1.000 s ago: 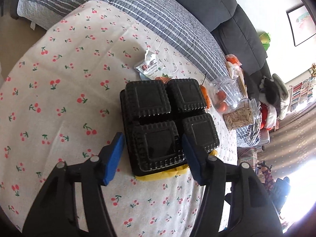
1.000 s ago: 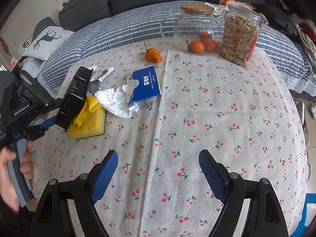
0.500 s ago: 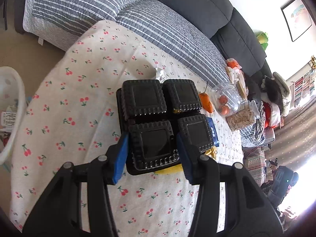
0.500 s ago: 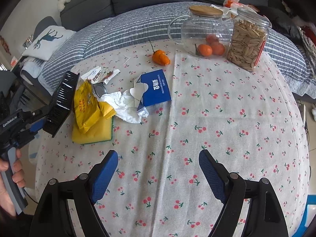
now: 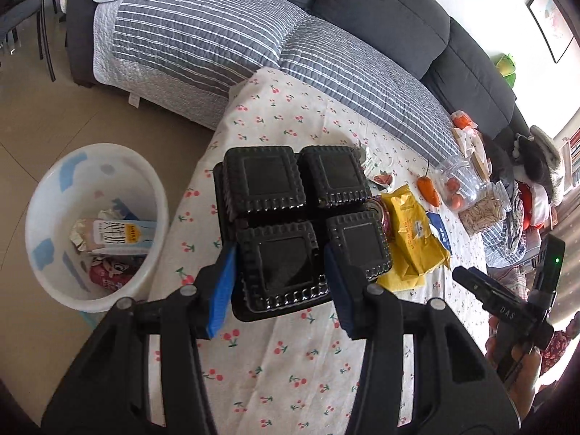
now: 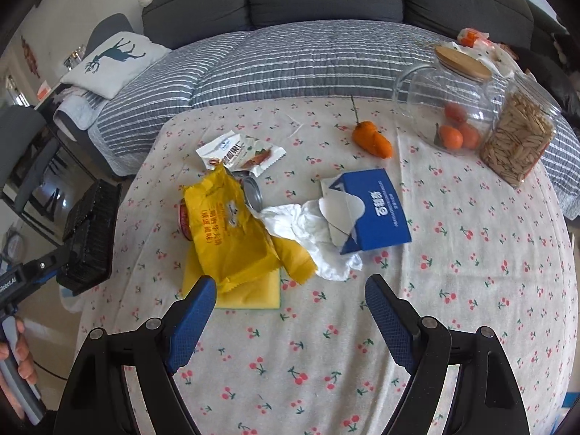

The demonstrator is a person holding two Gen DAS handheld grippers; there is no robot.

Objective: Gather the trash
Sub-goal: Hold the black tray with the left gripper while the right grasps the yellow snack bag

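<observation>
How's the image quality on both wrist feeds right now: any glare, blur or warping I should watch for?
Left wrist view: window glare blows out the right edge; the black tray in the left gripper is sharp, its glossy ribs catching highlights; fisheye bends the sofa. Right wrist view: even soft light, the yellow wrapper crisp, the tablecloth bowed at the edges.

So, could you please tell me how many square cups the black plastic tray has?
4, in a two-by-two grid on the black plastic tray. The left gripper is clamped across the near-left cup; near-right cup, far-left cup and far-right cup sit free. None seem hidden.
</observation>
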